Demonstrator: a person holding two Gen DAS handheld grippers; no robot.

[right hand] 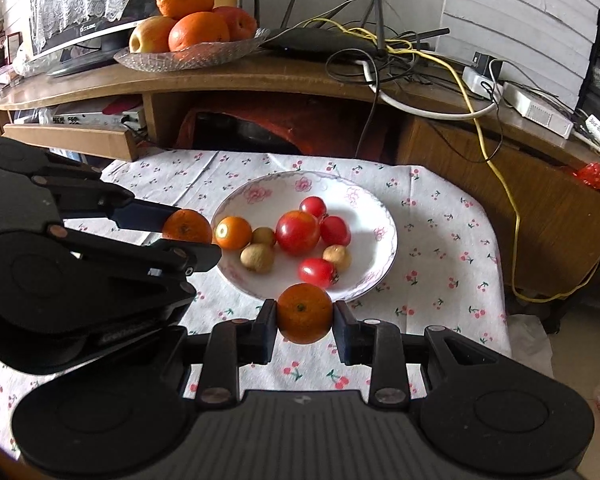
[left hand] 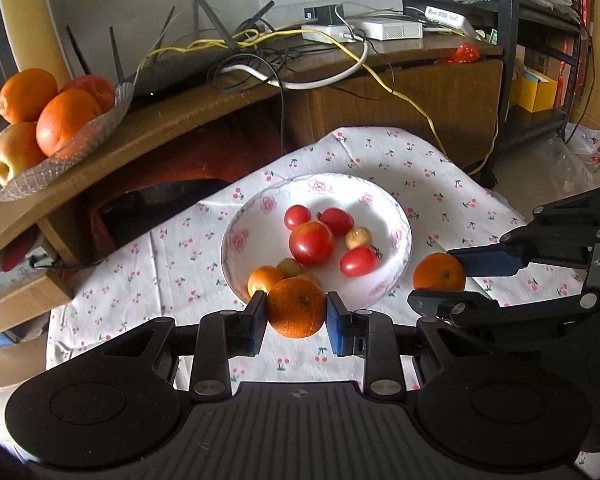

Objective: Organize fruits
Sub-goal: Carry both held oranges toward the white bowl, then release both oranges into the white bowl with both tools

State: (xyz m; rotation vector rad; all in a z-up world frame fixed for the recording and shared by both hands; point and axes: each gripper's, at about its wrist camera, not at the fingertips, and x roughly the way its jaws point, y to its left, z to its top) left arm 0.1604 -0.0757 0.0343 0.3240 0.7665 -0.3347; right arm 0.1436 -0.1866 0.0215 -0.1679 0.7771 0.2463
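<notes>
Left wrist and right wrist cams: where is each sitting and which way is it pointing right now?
Left wrist: behind the left tool, shut on a mandarin, facing the floral bowl; the right tool enters at right.
Right wrist: behind the right tool, shut on a second mandarin, facing the same bowl; the left tool enters at left.
Shared: bowl, cherry-print cloth, glass fruit dish.

- Between my left fingers I see a round orange mandarin [left hand: 297, 307], dimpled skin, green stem dot.
- Past them, a white ceramic plate [left hand: 396, 216] with pink flower rim.
- Underneath, a white cloth [left hand: 172, 256] printed with small red cherries.
</notes>
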